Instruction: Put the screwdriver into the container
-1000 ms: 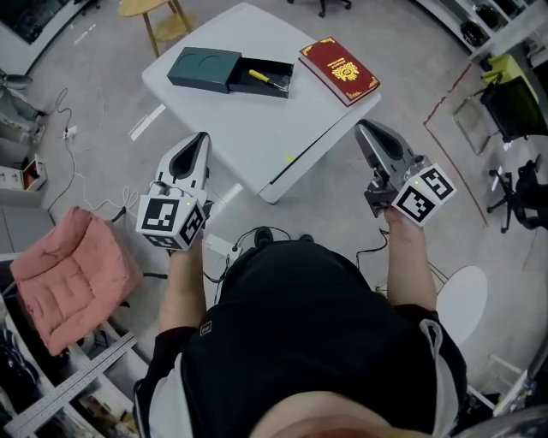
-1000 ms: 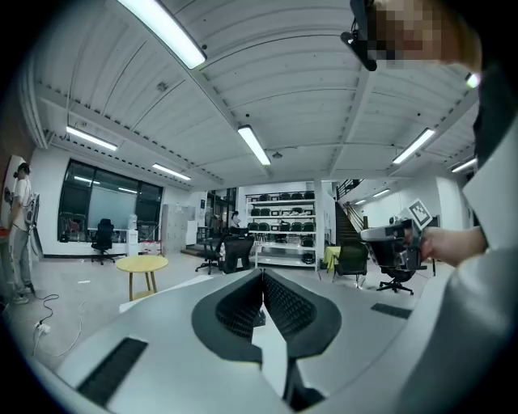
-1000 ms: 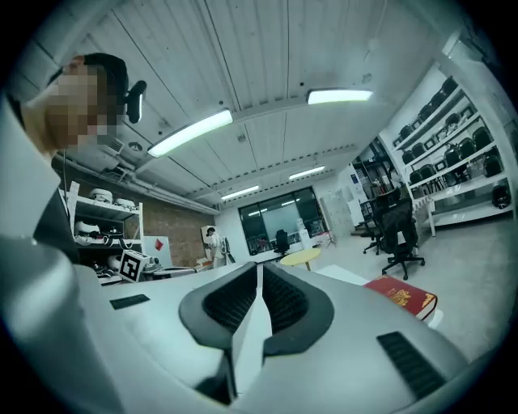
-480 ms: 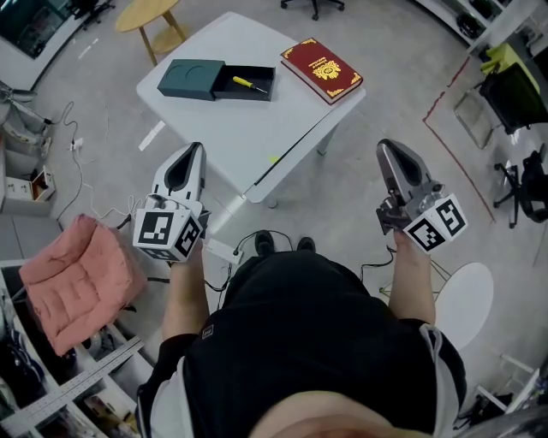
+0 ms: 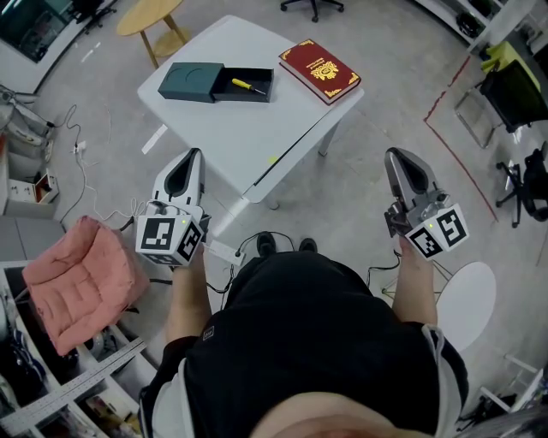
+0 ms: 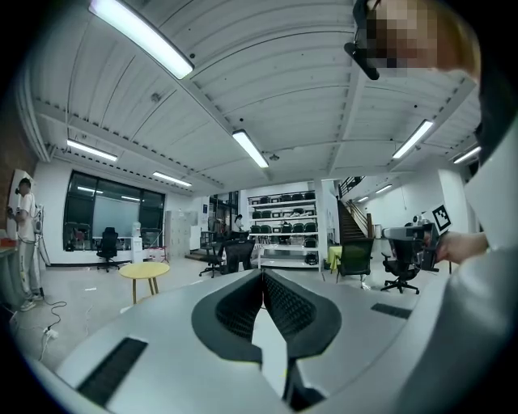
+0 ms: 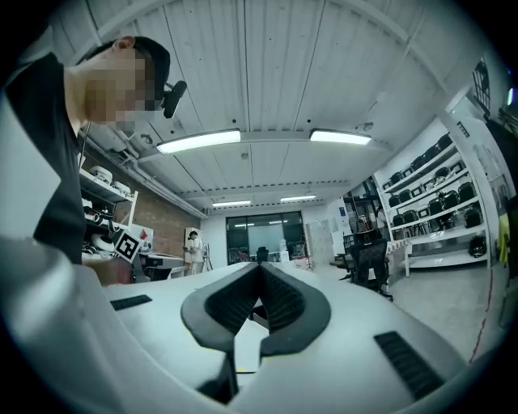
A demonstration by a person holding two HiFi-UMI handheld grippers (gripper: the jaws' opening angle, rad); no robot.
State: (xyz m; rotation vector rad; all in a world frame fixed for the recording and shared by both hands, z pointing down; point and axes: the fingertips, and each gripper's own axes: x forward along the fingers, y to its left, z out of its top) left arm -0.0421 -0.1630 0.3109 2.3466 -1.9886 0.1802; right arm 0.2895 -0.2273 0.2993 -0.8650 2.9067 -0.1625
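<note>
A yellow-handled screwdriver [image 5: 249, 85] lies inside the open dark tray of a teal sliding box [image 5: 214, 83] at the far left of the white table [image 5: 248, 128]. My left gripper [image 5: 188, 158] hangs below the table's near-left edge, shut and empty, its jaws touching at the tips [image 6: 261, 273]. My right gripper [image 5: 401, 161] is held to the right of the table over the floor, also shut with nothing in it [image 7: 259, 267]. Both gripper views point up at the room and ceiling, with no table in them.
A red book [image 5: 318, 70] lies at the table's far right corner. A pink cushion [image 5: 73, 278] sits on the floor at left, with cables [image 5: 81, 154] nearby. A round wooden stool [image 5: 154, 17] stands beyond the table. Chairs and shelving [image 5: 518, 94] line the right.
Both grippers have drawn back from the table and apart, the right one moving rightward and lower in the head view. The view has shifted slightly; the screwdriver stays in the box.
</note>
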